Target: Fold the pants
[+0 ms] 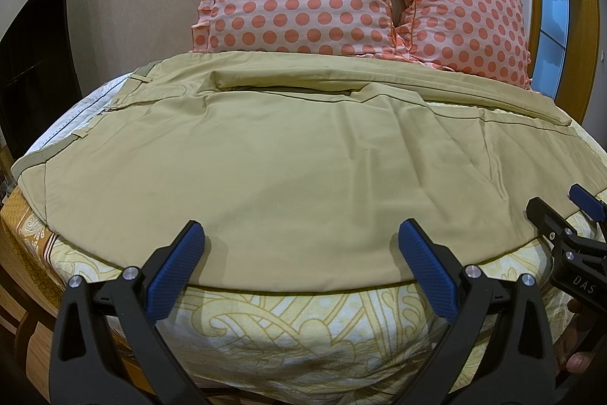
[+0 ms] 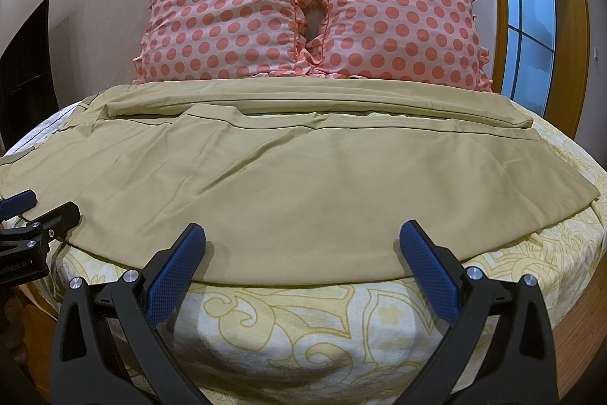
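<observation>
Khaki pants (image 1: 288, 169) lie flat across the bed, waistband at the left, legs running to the right; they also show in the right wrist view (image 2: 303, 177). One leg lies along the far side by the pillows, the other nearer me. My left gripper (image 1: 299, 238) is open and empty, its blue pads just above the pants' near edge, toward the waist end. My right gripper (image 2: 303, 238) is open and empty over the near edge of the leg. The right gripper also shows at the right in the left wrist view (image 1: 557, 211), and the left gripper shows at the left in the right wrist view (image 2: 41, 205).
Two pink polka-dot pillows (image 2: 303, 14) lean against the wall behind the pants. A yellow patterned bedsheet (image 2: 303, 321) covers the mattress and drops off at the near edge. A wooden bed frame (image 1: 34, 340) is at lower left, a window (image 2: 531, 25) at right.
</observation>
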The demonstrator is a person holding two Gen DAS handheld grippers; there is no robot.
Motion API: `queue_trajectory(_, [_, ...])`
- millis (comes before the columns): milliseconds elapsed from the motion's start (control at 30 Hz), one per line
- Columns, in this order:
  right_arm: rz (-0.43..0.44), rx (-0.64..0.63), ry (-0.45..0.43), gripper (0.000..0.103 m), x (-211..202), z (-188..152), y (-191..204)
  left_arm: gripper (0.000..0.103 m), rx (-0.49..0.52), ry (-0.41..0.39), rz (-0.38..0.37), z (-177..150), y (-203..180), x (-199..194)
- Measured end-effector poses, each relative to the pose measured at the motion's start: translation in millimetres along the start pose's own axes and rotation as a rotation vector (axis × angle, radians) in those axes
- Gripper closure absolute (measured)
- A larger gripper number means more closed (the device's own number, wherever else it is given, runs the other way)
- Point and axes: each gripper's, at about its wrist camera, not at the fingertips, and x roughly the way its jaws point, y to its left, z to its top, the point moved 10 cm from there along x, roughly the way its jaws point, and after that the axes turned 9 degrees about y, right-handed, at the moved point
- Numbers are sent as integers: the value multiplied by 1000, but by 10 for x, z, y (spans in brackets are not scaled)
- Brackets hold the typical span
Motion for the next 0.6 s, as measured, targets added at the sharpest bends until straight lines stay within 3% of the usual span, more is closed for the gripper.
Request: queue_trajectory(600, [0,0,-5,1,-1,-3,-1,2,0,-1,0,1,0,-1])
